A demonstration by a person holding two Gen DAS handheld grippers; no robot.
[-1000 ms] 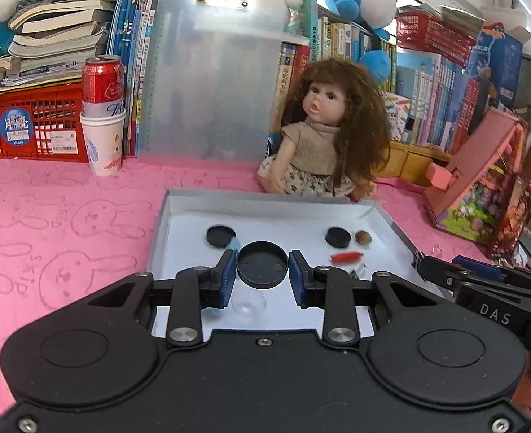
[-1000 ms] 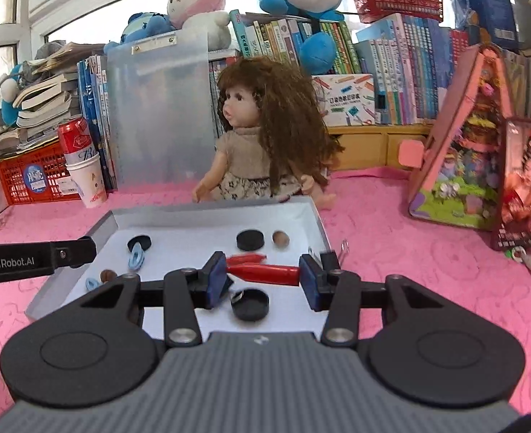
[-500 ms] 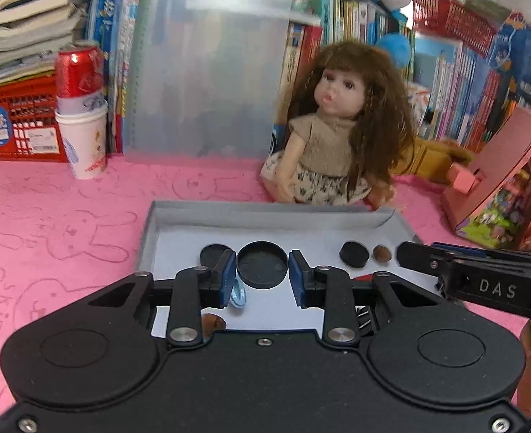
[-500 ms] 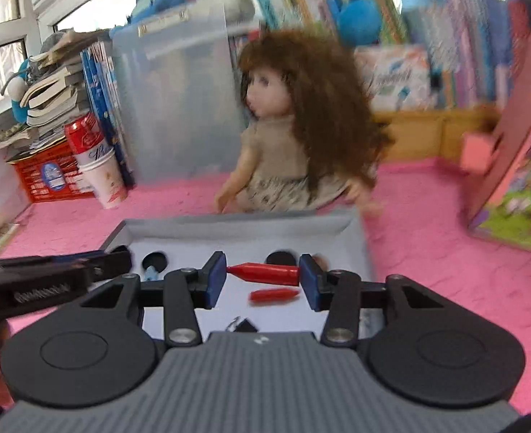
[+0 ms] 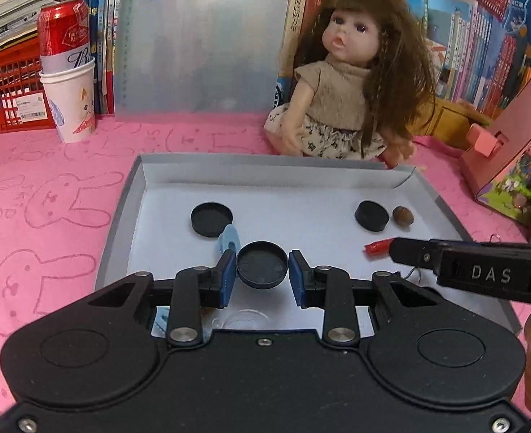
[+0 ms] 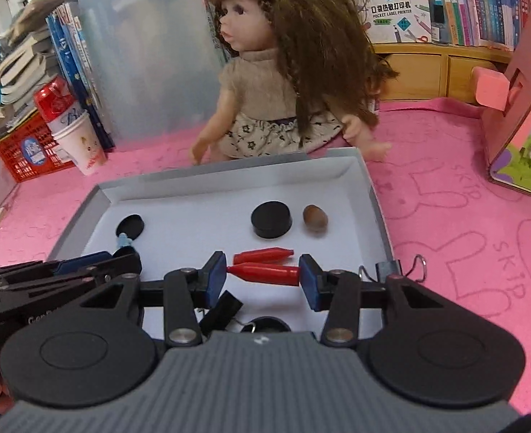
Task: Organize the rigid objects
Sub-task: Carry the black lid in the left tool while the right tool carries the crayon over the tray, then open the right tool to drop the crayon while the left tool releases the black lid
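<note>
Left gripper (image 5: 262,273), black with blue pads, pinching a round black plastic cap (image 5: 262,265) by its rim, hollow side toward the camera, above the near part of a shallow grey cardboard tray with a white floor (image 5: 121,213). Right gripper (image 6: 263,277), also blue-padded, clamping a red tapered plastic cap (image 6: 263,273) end to end, pointed tip against the left pad, blunt end against the right pad, over the same tray (image 6: 377,202).

On the tray floor: a second red tapered cap (image 6: 263,255) just beyond the held one; a thick black disc (image 6: 271,219) with a brown nut (image 6: 315,219) just beside it, toward the far right; a flat black lid (image 5: 211,219) toward the far left, a pale blue clip (image 5: 228,239) touching its near edge. Below the right gripper, a black binder clip (image 6: 219,313) and another round black cap (image 6: 267,324), partly hidden. A further binder clip with wire handles (image 6: 391,269) at the tray's right edge.

Behind the tray, on a pink bunny-print mat (image 5: 49,195): a long-haired brown doll (image 5: 352,83), seated; a red can standing in a white paper cup (image 5: 69,68); a translucent plastic sheet (image 5: 200,36) leaning on books.
</note>
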